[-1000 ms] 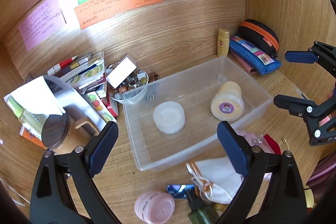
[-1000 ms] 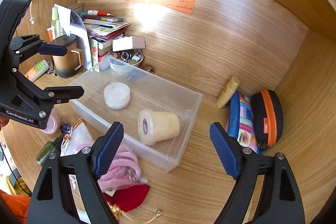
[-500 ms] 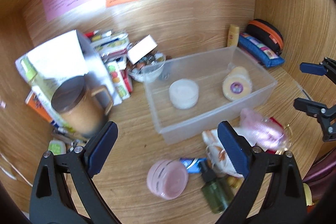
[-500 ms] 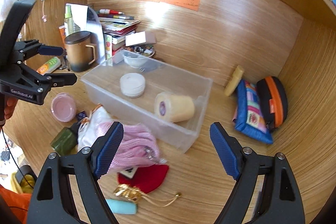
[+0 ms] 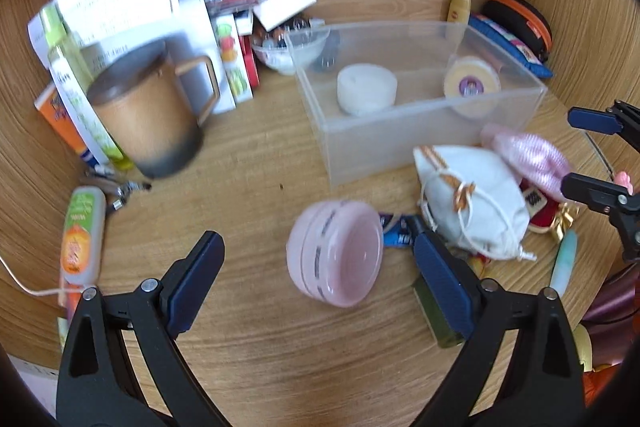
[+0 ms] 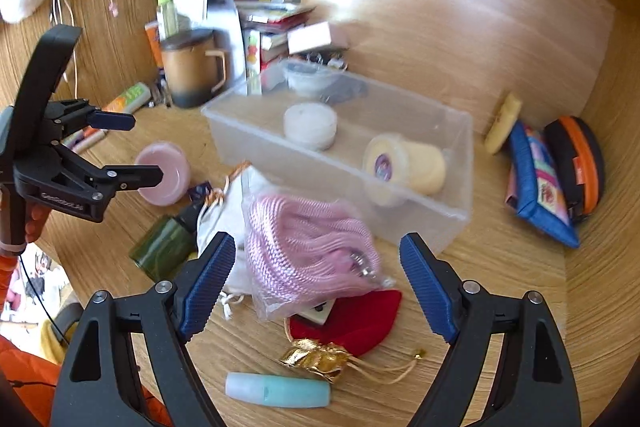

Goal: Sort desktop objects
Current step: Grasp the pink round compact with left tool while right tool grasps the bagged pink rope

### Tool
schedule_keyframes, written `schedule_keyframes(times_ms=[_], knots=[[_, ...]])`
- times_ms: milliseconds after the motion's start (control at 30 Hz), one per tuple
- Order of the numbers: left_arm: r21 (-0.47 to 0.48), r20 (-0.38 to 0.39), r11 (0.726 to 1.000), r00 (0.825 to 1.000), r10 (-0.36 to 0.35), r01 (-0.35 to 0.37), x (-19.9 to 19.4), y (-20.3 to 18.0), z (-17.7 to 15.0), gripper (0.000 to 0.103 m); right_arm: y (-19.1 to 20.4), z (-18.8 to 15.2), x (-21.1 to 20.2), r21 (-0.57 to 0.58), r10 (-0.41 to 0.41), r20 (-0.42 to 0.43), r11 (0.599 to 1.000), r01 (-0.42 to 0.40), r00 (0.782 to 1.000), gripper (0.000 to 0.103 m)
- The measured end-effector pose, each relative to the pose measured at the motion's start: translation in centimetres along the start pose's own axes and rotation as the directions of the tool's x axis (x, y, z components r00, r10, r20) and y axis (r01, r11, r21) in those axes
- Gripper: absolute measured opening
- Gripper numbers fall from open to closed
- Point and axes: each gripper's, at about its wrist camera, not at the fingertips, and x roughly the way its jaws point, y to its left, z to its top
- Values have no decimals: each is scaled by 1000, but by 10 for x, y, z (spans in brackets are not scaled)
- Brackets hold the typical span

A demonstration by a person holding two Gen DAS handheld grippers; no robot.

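We've got the left gripper (image 5: 316, 261) spread wide w/ the pink jar (image 5: 335, 253) lying on its side between the jaws, nothing gripped yet. Best bet: drop lower, centre on the jar's round wall, close slowly so it doesn't roll away. The right gripper (image 6: 318, 283) is also wide open, empty, over the pink knit bag (image 6: 308, 247). The clear bin (image 5: 420, 131) sits just beyond, already holding a white tub (image 5: 366, 89) and a yellow roll (image 5: 472, 87). Open wood surface (image 5: 248, 163) lies left of the jar; the right side's crowded: white pouch (image 5: 472, 203), green bottle (image 6: 166, 247) (prob. touching the jaw, view's blurry). Mug (image 5: 148, 119) is far left, so lift straight up, then over the bin's near wall.
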Motion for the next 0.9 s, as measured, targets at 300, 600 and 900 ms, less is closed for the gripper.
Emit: schedule_keyframes(times_ms=[300, 600, 900], knots=[[-56, -68, 998, 997, -43, 39, 26, 7, -9, 97, -15, -2, 34, 77, 90, -75, 993, -84, 993, 82], [-63, -57, 998, 998, -35, 31, 40, 6, -5, 97, -14, 0, 54, 72, 110, -103, 992, -103, 989, 82], [-78, -11, 996, 999, -34, 33, 42, 11, -3, 90, -16, 2, 58, 85, 142, -83, 987, -135, 986, 76]])
